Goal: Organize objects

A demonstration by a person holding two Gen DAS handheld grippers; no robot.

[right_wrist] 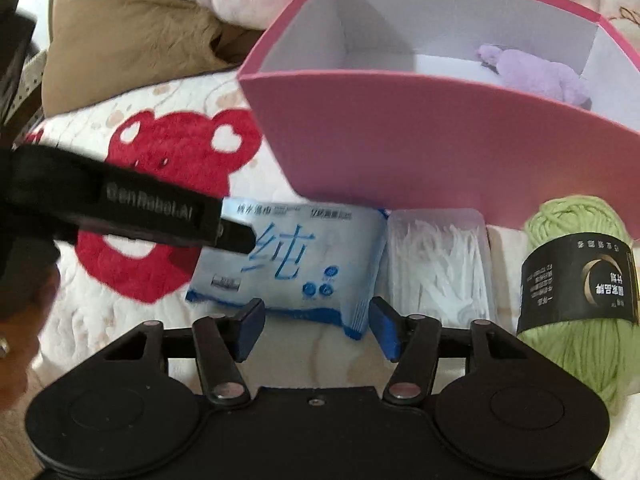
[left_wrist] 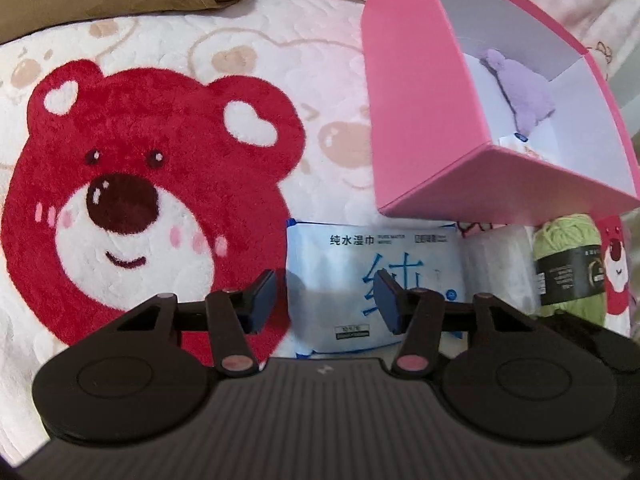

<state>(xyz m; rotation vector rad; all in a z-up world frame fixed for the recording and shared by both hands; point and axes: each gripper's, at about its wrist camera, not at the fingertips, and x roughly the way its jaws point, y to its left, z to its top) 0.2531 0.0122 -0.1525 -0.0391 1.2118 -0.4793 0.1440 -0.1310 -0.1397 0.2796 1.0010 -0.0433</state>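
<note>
**Both grippers empty over the bed**

Left gripper (left_wrist: 326,300) and right gripper (right_wrist: 318,330) hang with jaws wide apart, holding nothing. Just beyond lie wet wipes pack (right_wrist: 288,268), floss-pick case (right_wrist: 438,264), green yarn (right_wrist: 580,280); behind them the pink box (right_wrist: 420,148) holds a purple plush (right_wrist: 536,74).

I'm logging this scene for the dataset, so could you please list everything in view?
Pink box: one, pink outside, white inside, behind the row of items.
Plush toy: one, purple, inside the box.
Wet wipes pack: one, blue-white, in front of the box.
Clear case: one, holding white picks, right of the wipes.
Yarn ball: one, green with black label, far right.
Bear blanket: one, red-white, underneath.
Left gripper: open, over the wipes.
Right gripper: open.
</note>
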